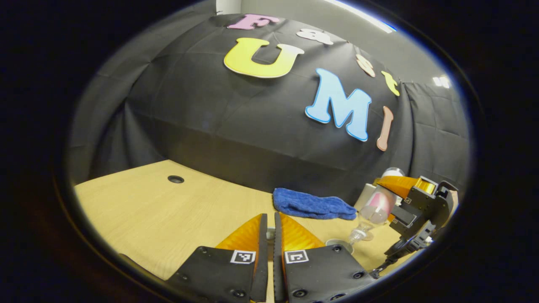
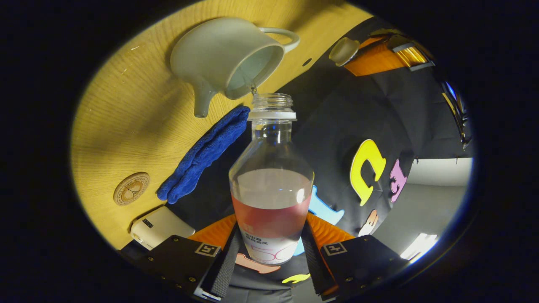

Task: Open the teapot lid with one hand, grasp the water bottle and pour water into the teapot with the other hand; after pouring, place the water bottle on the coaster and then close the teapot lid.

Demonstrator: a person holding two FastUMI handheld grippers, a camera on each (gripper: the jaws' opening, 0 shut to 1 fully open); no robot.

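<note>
the work surface is one table (image 1: 160, 210) of light wood grain, with one round dark grommet hole (image 1: 175, 179) toward its far side; black cloth (image 1: 236, 126) hangs as the booth wall behind it, and a pale grey wall or ceiling with bright light panels shows beyond the cloth. counted items: one teapot (image 2: 219, 54), pale, with one spout and one loop handle, its mouth uncovered; one lid (image 2: 344, 50), pale and round, held up off the pot; one water bottle (image 2: 271, 181), clear, uncapped, partly filled; one round coaster (image 2: 131, 188), wooden, lying bare on the table; one blue towel (image 2: 202, 155), folded, lying between the teapot and the coaster along the foot of the cloth; one white box-like object (image 2: 160, 227) at the table edge near the coaster. in the right gripper view the right gripper (image 2: 271, 248) clamps the bottle's lower body between both fingers, the bottle tipped so its neck points at the teapot's opening, with a thin thread of water at the mouth just beside the pot's rim. in the left gripper view the same bottle (image 1: 377, 210) slants down toward a pale rim at the table, held by the other gripper. the left gripper (image 1: 270, 235) has its fingers drawn nearly together; the right gripper view shows the lid at the tips of that far gripper, and the contact there is too small to tell exactly.
</note>
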